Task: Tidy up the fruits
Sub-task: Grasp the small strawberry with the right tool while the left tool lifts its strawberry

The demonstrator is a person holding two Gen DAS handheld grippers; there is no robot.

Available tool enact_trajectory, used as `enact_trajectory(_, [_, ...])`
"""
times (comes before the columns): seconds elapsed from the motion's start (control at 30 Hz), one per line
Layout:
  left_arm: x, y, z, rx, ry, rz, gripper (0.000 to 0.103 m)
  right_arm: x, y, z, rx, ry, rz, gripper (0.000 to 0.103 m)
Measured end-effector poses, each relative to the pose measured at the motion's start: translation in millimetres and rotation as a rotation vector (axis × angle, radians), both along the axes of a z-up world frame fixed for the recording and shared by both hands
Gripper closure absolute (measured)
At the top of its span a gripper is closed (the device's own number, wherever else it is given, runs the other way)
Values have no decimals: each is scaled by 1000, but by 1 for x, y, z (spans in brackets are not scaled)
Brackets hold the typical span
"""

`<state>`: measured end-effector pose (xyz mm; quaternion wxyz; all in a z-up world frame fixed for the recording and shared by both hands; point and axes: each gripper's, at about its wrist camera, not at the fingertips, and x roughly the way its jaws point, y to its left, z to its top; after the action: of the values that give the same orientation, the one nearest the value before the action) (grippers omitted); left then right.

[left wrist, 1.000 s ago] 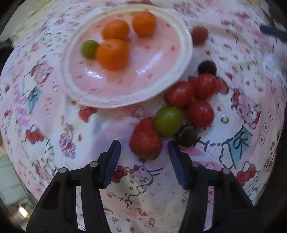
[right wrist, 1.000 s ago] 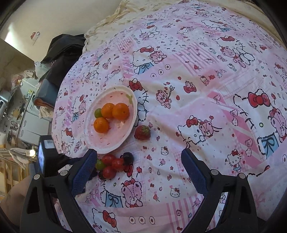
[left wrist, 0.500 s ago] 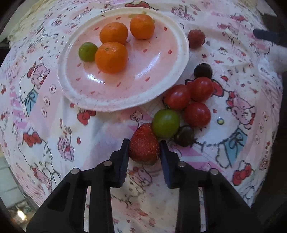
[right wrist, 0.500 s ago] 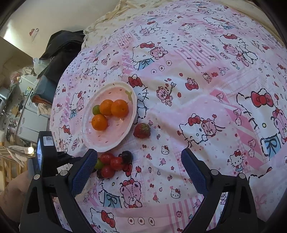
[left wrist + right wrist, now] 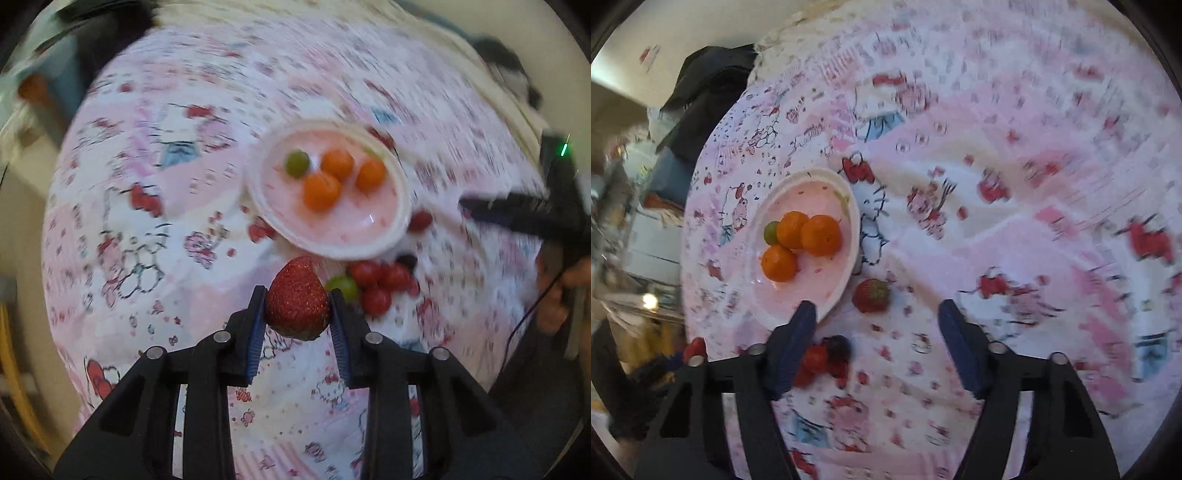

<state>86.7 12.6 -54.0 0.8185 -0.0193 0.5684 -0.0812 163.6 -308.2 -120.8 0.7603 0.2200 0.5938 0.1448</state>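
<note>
Strawberry (image 5: 297, 297) is clamped at its wide middle in the left gripper (image 5: 297, 308), lifted above the bed (image 5: 147, 184), near the plate (image 5: 400, 192). It looks soft and light, so I judge only gentle pressure is safe. The right gripper (image 5: 877, 321) is apart, empty. On the plate: three oranges (image 5: 321, 191), one green fruit (image 5: 297, 163). A second strawberry (image 5: 871, 295) lies beside it.

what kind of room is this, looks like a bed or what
Most likely a bedroom at home, though not certain. The fruit plate sits on a soft, rumpled cartoon-cat bedsheet that looks like bedding, dark clothes lie heaped at its far edge, and cluttered household items stand beyond it.
</note>
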Motion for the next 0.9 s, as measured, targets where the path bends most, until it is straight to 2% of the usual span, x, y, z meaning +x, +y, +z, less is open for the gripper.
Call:
enact_trajectory(0.1, [0,-7,-2,-5,-39,54,74,8,3,-22,57,76,-9,50])
enact_trajectory(0.27, [-1,-17,-2,19,-77,43,74,16,17,-38,42,102,17,52])
enact_trajectory(0.43, [1,-18,-5,22,-76,30,74,24,21,-57,45,144,19,60])
enact_trajectory(0.6, [4,-19,-5,17,-77,30,74,25,24,-64,78,151,31,70])
enact_trajectory(0.9, [5,-10,-3,3,-94,66,74,19,12,-55,125,113,10,71])
